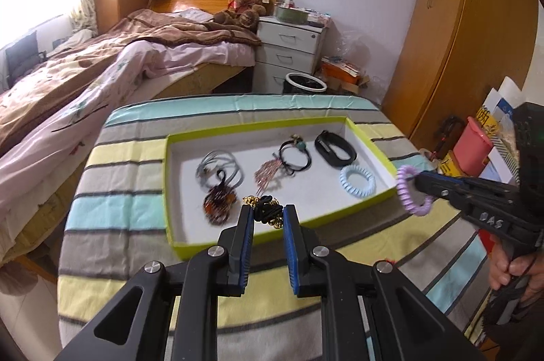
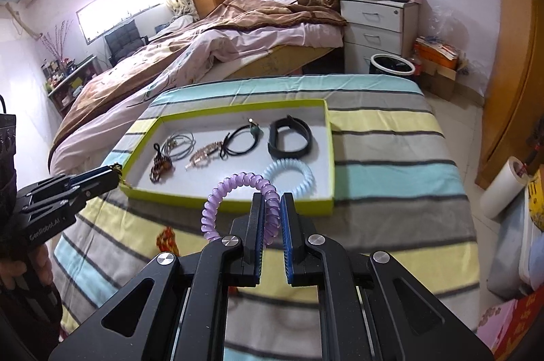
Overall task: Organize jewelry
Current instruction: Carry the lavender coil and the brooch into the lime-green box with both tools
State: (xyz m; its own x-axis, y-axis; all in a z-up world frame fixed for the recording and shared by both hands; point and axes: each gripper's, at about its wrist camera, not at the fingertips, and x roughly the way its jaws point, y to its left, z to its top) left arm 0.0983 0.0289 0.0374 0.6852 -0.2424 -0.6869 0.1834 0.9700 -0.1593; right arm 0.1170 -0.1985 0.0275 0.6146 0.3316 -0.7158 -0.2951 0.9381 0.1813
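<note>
Already in tray (image 1: 367,136): grey cord loops, amber beaded piece, pink tassel, black cord bracelet, black band (image 1: 335,148), pale blue coil (image 1: 357,181).
Left tool (image 1: 268,211): clenched on a black-and-gold piece (image 1: 268,209), over the tray's near edge.
Right tool (image 2: 271,208): clamped on the purple coil (image 2: 238,194), just outside the tray's near wall.
Left to do: likely setting both held pieces down inside.
Table (image 2: 391,157): striped cloth, no other loose jewelry visible.

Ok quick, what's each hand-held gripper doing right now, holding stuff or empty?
Left hand-held gripper: shut on the black and gold piece.
Right hand-held gripper: shut on the purple spiral hair tie.
</note>
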